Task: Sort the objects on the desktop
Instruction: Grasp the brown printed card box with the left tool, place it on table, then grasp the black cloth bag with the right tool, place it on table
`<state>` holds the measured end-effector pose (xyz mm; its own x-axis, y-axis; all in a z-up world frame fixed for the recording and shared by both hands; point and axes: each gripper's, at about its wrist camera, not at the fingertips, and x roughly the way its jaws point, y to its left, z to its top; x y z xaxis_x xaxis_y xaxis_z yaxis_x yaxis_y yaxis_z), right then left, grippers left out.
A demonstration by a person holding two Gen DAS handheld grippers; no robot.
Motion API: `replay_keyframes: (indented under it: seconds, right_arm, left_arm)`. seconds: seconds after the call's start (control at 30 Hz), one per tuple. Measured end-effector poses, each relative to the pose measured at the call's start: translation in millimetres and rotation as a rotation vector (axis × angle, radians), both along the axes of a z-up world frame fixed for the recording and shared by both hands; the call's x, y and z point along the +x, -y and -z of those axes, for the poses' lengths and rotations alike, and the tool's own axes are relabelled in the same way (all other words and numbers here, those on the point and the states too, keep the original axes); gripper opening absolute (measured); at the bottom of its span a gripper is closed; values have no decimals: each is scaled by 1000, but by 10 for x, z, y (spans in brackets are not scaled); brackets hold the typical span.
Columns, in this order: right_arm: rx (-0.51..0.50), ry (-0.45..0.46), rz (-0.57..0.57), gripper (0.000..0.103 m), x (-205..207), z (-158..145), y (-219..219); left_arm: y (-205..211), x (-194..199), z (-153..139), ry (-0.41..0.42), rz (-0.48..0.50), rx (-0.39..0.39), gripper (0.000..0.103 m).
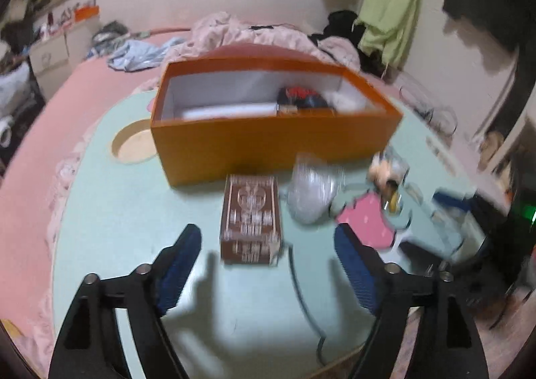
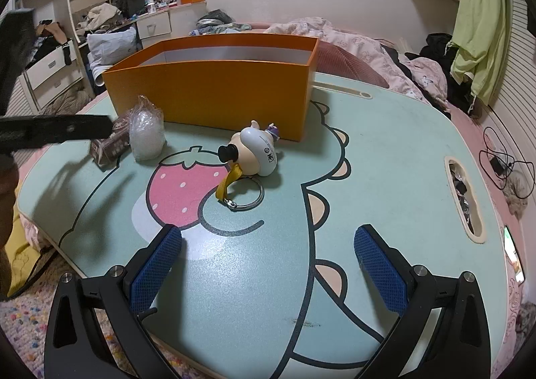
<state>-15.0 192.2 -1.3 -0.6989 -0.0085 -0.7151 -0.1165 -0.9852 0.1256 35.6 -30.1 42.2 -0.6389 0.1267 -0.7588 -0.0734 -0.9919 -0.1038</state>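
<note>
An orange box stands on the green lap table and holds a white roll, a red-black item and something white. A brown patterned card box lies in front of it, between the fingers of my open left gripper, which hovers just short of it. A clear plastic bag lies right of the card box. In the right wrist view the orange box, the bag, the card box and a white figurine keychain lie ahead of my open, empty right gripper.
The table has a round cup hole at its left and a slot at its right. A bed with pink bedding lies behind. The left gripper's arm crosses the right wrist view's left side. A cable runs on the table.
</note>
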Motion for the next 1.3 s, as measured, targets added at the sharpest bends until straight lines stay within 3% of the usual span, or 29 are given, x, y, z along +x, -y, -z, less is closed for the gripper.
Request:
replay_keyframes:
  seconds: [0.1, 0.17, 0.23, 0.43, 1.07, 1.2, 1.3]
  right_arm:
    - [0, 0, 0, 103, 1, 0, 0]
    - [0, 0, 1, 103, 2, 0, 0]
    - [1, 0, 4, 103, 3, 1, -5]
    - [2, 0, 6, 103, -2, 0, -11]
    - [2, 22, 9, 103, -26, -28, 9]
    - [-75, -72, -2, 99, -38, -376, -99]
    - [-12, -146, 17, 96, -198, -805, -115]
  left_arm:
    - [-62, 65, 176, 23, -20, -48, 85]
    - [-135, 83, 219, -10, -34, -113, 95]
    - [-162, 59, 240, -19, -24, -104, 103]
    - [-136, 85, 261, -61, -32, -95, 103]
    - [-173, 56, 268, -62, -32, -95, 103]
    - [-190, 43, 266, -55, -33, -96, 103]
    - [-202, 40, 271, -55, -33, -95, 103]
